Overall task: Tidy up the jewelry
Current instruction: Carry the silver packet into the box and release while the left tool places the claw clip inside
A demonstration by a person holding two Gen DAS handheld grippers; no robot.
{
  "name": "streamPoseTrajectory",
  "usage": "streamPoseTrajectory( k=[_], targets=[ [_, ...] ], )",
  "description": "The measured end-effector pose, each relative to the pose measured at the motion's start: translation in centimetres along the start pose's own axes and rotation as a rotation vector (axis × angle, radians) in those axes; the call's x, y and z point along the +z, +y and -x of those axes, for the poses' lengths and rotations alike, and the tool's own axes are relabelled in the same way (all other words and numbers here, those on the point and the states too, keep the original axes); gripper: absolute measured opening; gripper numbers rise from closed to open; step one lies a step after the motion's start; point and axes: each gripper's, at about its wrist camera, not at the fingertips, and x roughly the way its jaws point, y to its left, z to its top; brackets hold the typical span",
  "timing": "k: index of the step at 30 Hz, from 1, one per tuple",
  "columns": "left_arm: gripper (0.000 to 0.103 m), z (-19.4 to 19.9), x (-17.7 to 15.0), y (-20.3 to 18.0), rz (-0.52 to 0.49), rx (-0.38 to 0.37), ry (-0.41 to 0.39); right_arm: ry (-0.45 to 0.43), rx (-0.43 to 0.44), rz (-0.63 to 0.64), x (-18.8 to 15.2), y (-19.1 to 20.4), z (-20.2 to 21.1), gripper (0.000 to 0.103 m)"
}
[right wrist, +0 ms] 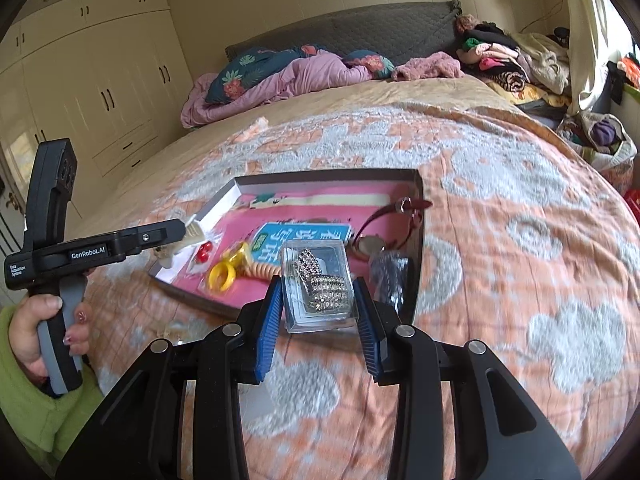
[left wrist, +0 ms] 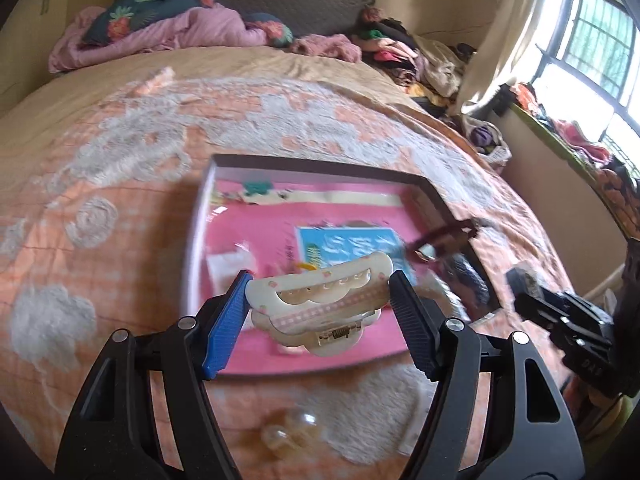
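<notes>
A shallow box (left wrist: pixel 320 166) with a pink lining lies on the bed; it also shows in the right wrist view (right wrist: pixel 320 174). My left gripper (left wrist: pixel 318 284) is shut on a cream hair claw clip (left wrist: pixel 320 300) and holds it above the box's near edge. My right gripper (right wrist: pixel 318 298) is shut on a small clear case with a rhinestone piece (right wrist: pixel 320 284), held over the box's near right corner. In the box lie a red-strapped watch (right wrist: pixel 384 224), yellow rings (right wrist: pixel 224 274), a blue card (right wrist: pixel 288 240) and red beads (right wrist: pixel 204 254).
The bed carries an orange and white blanket (right wrist: pixel 500 240). Pillows and a pink quilt (right wrist: pixel 280 76) lie at the headboard, a clothes pile (right wrist: pixel 512 60) at the right. A clear round trinket (left wrist: pixel 292 428) rests on the blanket before the box. Wardrobes (right wrist: pixel 100 80) stand left.
</notes>
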Motion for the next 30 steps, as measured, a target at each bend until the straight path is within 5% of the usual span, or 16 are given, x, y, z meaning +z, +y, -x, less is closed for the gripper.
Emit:
streamPoseTrajectory(
  k=[11, 30],
  targets=[
    [0.062, -1.7, -0.3, 2.1, 0.007, 0.068, 0.013, 0.022, -0.049, 0.007, 1.8, -0.9, -2.8, 0.034],
    [0.062, -3.1, -1.5, 1.9, -0.017, 0.064, 0.051, 0.13, -0.077, -0.012, 1.0, -0.9, -7.5, 0.034]
  ],
)
